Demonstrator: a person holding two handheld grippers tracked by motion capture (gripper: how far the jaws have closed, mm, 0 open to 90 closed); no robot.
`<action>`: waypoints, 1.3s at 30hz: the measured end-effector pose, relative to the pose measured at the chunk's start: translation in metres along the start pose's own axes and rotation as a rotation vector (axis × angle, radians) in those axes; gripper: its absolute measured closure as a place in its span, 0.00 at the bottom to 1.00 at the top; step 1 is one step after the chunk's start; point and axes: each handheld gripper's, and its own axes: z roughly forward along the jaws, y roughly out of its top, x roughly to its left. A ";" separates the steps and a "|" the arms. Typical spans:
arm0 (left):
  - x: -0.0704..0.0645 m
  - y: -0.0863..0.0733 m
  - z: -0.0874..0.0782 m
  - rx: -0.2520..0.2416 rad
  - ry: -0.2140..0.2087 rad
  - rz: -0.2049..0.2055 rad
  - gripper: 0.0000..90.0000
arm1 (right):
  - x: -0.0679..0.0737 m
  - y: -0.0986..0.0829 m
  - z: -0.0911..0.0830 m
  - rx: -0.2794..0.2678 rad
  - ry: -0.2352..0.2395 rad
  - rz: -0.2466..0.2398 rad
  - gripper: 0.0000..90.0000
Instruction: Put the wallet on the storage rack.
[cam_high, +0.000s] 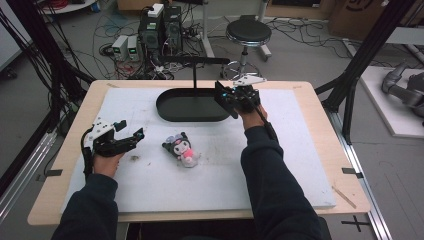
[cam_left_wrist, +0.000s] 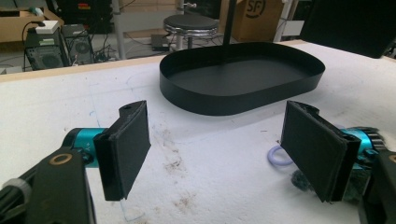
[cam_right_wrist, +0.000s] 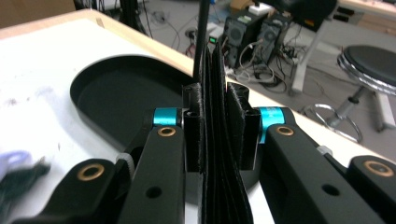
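Observation:
A small plush toy (cam_high: 182, 149) with a black head and pink body lies on the white mat (cam_high: 210, 185), near the middle. My left gripper (cam_high: 131, 128) hovers open to its left, nothing between the jaws. In the left gripper view the open gripper (cam_left_wrist: 219, 154) faces the tray (cam_left_wrist: 243, 100), and the plush's dark fur (cam_left_wrist: 299, 179) and lavender loop (cam_left_wrist: 279, 156) peek out by the right jaw. My right gripper (cam_high: 235, 97) is shut on a flat black folded piece (cam_high: 226, 100), held on edge over the right end of the black oval tray (cam_high: 192, 112). The right gripper view has the gripper (cam_right_wrist: 219, 126) clamping that black piece (cam_right_wrist: 217, 79).
A thin black post (cam_high: 194, 75) with a crossbar rises from the tray's far side. The mat lies on a wooden table (cam_high: 325, 115). Brown smudges (cam_left_wrist: 177, 163) mark the mat. Beyond the table stand a stool (cam_high: 248, 32), computer boxes (cam_high: 160, 27) and cables.

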 end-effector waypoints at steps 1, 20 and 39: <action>0.000 0.000 0.000 0.002 -0.001 -0.001 0.26 | 0.001 0.002 0.005 0.003 0.001 0.005 0.87; -0.001 -0.001 0.001 0.008 0.000 0.011 0.26 | 0.031 0.014 0.088 -0.020 0.098 0.087 0.87; -0.002 -0.001 0.001 0.026 0.010 0.027 0.26 | 0.011 -0.008 0.108 0.087 0.007 0.233 0.77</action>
